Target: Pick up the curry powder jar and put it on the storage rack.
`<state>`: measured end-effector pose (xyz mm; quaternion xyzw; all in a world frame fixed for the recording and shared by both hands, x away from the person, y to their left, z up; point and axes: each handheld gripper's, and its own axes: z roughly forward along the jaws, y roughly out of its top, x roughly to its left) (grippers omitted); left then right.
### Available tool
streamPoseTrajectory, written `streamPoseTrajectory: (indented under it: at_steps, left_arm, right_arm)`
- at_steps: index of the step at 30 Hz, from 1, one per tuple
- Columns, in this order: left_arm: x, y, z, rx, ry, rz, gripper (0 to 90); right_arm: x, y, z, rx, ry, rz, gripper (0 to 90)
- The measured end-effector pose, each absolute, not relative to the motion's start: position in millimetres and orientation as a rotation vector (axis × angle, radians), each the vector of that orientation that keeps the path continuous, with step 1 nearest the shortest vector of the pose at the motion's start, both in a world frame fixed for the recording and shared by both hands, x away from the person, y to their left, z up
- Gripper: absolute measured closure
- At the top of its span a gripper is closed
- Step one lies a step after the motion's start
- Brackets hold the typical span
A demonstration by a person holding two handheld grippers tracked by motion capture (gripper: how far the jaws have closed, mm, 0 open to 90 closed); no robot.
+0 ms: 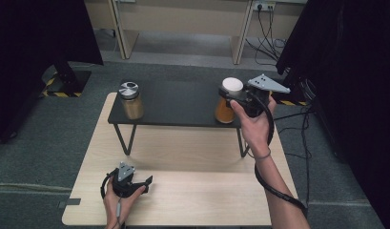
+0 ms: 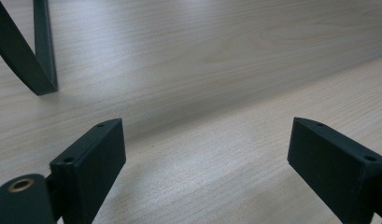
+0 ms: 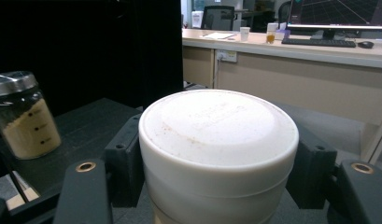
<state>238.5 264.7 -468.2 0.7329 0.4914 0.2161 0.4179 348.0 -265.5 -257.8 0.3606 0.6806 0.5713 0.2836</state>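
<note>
White-lidded jar [image 3: 218, 140] upright | right gripper [image 1: 229, 98] clamping it at shelf's [image 1: 178, 102] 3 o'clock end | steel-lidded jar [image 1: 130, 100] at 9 o'clock | left gripper [image 1: 134, 180] resting agape, holding nothing

Pale wood-grain bench [image 2: 216, 56] – smooth, faintly sheeny; matt black shelf [image 1: 178, 102]; white plastic lid [image 3: 219, 123] – matt; glass jar [image 3: 25, 119], shiny metal cap.

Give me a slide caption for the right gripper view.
Right gripper clamped on a white-lidded jar, with a steel-lidded jar farther along the black shelf.
</note>
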Motion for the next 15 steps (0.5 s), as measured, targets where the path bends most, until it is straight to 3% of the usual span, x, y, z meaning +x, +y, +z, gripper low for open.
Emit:
streamPoseTrajectory:
  at_steps: [15]
  left_arm:
    - [238.2, 265.0, -468.6, 1.832, 1.238, 0.545, 11.1]
  right_arm:
    - [347.3, -257.8, -251.0, 0.902, 1.871, 1.452, 34.1]
